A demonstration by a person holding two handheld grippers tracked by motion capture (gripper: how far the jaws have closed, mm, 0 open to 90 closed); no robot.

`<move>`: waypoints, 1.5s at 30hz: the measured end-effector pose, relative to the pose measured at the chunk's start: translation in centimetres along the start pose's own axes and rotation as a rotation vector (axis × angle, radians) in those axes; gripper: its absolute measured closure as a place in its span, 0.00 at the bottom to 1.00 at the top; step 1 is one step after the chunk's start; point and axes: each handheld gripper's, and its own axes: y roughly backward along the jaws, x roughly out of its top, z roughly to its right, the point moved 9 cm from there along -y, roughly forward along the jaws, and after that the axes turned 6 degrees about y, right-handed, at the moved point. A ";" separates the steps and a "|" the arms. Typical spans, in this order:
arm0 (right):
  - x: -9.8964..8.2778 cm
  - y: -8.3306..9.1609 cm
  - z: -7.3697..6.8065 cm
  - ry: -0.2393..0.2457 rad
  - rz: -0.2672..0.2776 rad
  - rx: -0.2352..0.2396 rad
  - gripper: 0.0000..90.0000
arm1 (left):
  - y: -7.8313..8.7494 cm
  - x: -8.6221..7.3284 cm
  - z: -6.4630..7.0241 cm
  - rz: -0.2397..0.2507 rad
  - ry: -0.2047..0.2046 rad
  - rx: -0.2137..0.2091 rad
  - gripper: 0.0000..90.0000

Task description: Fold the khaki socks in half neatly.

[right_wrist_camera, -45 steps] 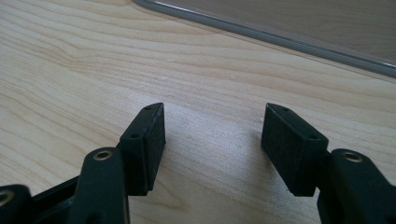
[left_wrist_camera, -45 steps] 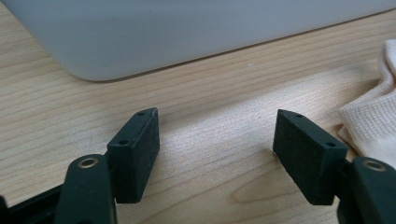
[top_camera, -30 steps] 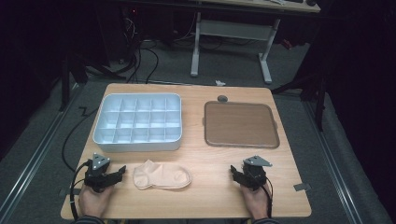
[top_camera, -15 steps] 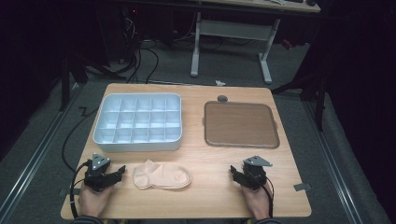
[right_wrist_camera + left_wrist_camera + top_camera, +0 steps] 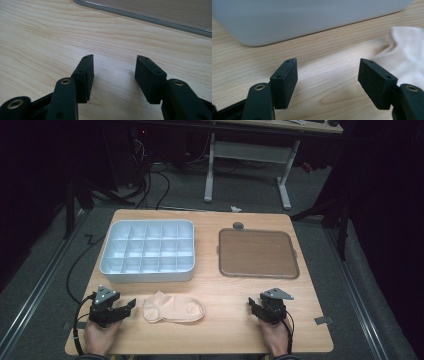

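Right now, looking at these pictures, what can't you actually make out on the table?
- Small dark round thing behind the flat brown tray, high view: too small to identify.
- White compartment box, left gripper view: blurred, top cut off by the edge.
- Pale peach sock: whether one or a folded pair, unclear; left gripper view crops it at the right.

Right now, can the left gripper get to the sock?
Probably yes. The left gripper has open jaws aimed at the sock, with bare table between them and nothing in the way.
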 end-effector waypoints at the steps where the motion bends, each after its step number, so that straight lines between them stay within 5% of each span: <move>1: 0.1 0.1 -0.2 0.001 0.007 0.007 0.57 | 0.1 0.0 0.3 -0.002 0.000 -0.014 0.36; 9: 0.7 0.4 -2.0 -0.005 0.031 0.072 0.62 | 0.1 0.0 2.6 -0.007 -0.003 -0.103 0.35; 18: 1.4 0.7 -5.2 0.052 0.038 0.136 0.66 | -0.4 -0.5 4.0 -0.023 0.008 -0.141 0.41; 29: 2.0 0.4 -8.8 0.093 0.046 0.215 0.67 | -1.1 -0.8 4.6 -0.044 0.012 -0.149 0.45; 45: 3.7 -0.3 -13.7 0.168 0.057 0.310 0.66 | -1.6 -1.0 5.1 -0.058 -0.036 -0.126 0.48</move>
